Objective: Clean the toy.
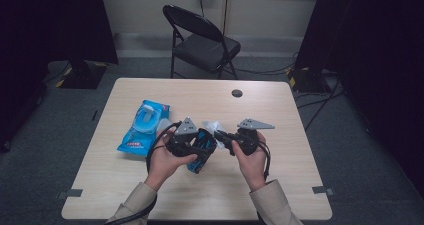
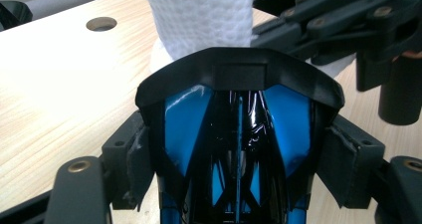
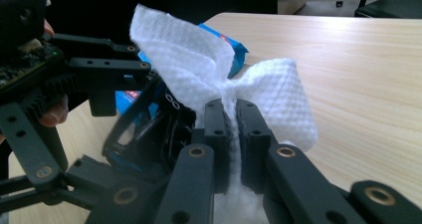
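Clearly a wiping step: the right gripper (image 3: 230,119) has its fingers pinched tight on a bunched, quilted white wipe (image 3: 268,92), while the left gripper (image 2: 239,154) clamps a glossy blue-and-black angular object (image 2: 239,129) just ahead of the wipe, above the wood-grain bench (image 1: 280,110). Best to stroke gently, keeping it clamped firm.

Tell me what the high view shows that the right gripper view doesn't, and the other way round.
High view alone: the folding chair beyond the table, and the person's sleeves.
Right gripper view alone: the right gripper up close, jaws pinched shut on the white wipe.
Both: the wooden table, the blue wipes pack, the left gripper clamping a black-and-blue object.
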The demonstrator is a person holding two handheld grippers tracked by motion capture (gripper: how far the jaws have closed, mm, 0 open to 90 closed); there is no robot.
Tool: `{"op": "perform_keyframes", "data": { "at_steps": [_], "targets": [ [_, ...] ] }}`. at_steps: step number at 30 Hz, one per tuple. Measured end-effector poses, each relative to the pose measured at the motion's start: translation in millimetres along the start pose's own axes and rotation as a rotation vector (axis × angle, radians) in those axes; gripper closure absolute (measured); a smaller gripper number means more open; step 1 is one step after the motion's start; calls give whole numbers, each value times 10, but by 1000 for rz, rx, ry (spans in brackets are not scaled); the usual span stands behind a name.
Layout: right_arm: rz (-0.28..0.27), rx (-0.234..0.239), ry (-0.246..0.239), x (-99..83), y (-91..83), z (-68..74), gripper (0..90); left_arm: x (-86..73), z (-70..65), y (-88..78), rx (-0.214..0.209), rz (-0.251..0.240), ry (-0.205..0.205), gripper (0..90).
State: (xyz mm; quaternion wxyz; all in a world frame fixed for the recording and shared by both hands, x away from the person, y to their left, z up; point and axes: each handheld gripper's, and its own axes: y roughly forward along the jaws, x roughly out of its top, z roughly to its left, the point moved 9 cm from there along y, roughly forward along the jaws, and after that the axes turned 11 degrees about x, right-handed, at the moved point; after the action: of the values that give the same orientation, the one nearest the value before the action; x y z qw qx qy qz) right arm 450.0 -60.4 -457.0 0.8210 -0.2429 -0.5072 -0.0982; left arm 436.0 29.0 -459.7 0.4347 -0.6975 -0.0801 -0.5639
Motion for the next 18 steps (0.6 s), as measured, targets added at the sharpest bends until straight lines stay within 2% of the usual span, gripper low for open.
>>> {"op": "perform_keyframes", "data": {
  "at_steps": [3, 11, 18],
  "targets": [
    [0, 16, 18, -46, 20, 0, 854, 15, -7, 1, -3, -5, -3, 255],
    [31, 39, 18, -164, 88, 31, 854, 62, -5, -20, -3, -21, -4, 255],
    [40, 64, 25, -228, 117, 42, 854, 42, -6, -12, -7, -17, -13, 255]
  ]
}}
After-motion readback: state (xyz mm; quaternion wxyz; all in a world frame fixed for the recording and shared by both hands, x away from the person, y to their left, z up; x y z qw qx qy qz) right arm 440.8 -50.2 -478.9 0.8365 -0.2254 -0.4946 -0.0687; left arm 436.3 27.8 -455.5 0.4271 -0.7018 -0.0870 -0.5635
